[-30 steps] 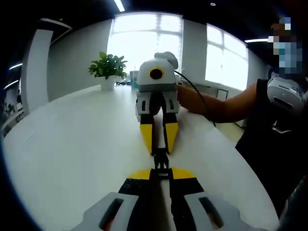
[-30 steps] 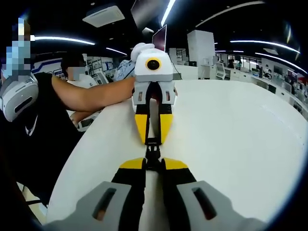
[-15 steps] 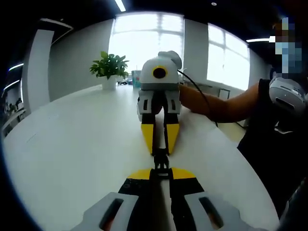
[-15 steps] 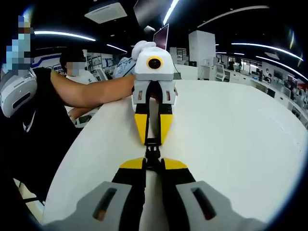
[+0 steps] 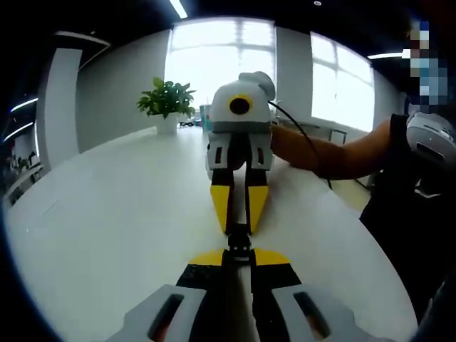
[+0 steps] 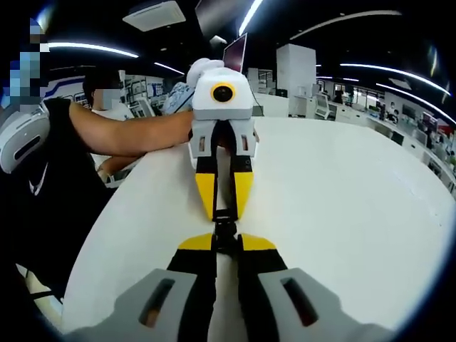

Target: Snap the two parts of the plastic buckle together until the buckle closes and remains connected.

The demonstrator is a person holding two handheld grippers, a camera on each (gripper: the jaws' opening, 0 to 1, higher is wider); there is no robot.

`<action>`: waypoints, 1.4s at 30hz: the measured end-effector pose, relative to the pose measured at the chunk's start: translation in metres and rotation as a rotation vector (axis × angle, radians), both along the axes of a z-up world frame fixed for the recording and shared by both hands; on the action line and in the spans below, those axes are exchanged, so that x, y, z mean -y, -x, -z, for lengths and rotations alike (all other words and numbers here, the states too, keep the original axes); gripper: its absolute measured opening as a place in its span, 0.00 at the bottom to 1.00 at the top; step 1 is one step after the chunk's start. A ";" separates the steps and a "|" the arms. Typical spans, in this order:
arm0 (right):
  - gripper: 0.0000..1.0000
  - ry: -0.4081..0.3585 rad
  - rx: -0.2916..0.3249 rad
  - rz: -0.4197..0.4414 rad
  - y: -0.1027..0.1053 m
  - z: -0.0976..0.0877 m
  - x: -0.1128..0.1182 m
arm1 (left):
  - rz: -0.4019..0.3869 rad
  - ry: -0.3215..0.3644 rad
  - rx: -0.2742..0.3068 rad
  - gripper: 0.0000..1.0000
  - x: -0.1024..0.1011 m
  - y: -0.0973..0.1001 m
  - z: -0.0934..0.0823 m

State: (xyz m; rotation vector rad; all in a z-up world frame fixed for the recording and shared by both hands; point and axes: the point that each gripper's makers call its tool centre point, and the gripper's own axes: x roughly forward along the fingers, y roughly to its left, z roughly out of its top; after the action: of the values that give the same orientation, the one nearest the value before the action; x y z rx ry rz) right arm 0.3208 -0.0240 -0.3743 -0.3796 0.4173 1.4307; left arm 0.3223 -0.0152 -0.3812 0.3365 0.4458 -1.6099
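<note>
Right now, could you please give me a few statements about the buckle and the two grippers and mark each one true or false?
1. The left gripper and the right gripper point at each other, tip to tip. True.
2. The black plastic buckle lies loose on the white table, away from both grippers. False: it sits between the two grippers' yellow tips, held by both.
3. Both grippers have their jaws closed narrow on the buckle. True.
4. A potted plant stands at the far end of the table in the left gripper view. True.
5. The table is covered with a dark cloth. False: its surface is plain white.
</note>
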 end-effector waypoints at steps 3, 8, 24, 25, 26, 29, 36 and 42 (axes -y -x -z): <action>0.08 -0.002 -0.006 0.000 -0.001 0.000 0.001 | 0.001 0.001 0.000 0.08 0.000 0.001 0.000; 0.08 -0.002 -0.005 0.001 -0.001 0.000 0.000 | 0.002 -0.003 0.014 0.08 0.000 0.003 -0.001; 0.08 -0.014 -0.019 -0.003 0.000 0.002 -0.008 | 0.005 -0.001 0.007 0.08 -0.002 0.005 -0.002; 0.08 -0.014 -0.018 -0.003 0.000 0.002 -0.008 | 0.005 0.002 0.005 0.08 -0.002 0.004 -0.002; 0.08 -0.014 -0.018 -0.003 0.000 0.002 -0.008 | 0.005 0.002 0.005 0.08 -0.002 0.004 -0.002; 0.08 -0.013 -0.014 -0.003 0.000 0.001 -0.008 | 0.003 0.004 0.014 0.09 -0.001 0.007 -0.002; 0.08 -0.014 -0.007 -0.003 0.001 -0.001 -0.007 | -0.001 0.001 0.001 0.09 0.000 0.007 -0.002; 0.08 -0.012 -0.013 0.002 0.001 -0.001 -0.006 | 0.002 0.006 0.007 0.10 0.000 0.005 -0.002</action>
State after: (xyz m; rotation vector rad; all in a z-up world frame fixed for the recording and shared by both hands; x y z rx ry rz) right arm 0.3193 -0.0185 -0.3729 -0.3599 0.4196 1.4339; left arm 0.3170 -0.0150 -0.3791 0.3382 0.4350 -1.6108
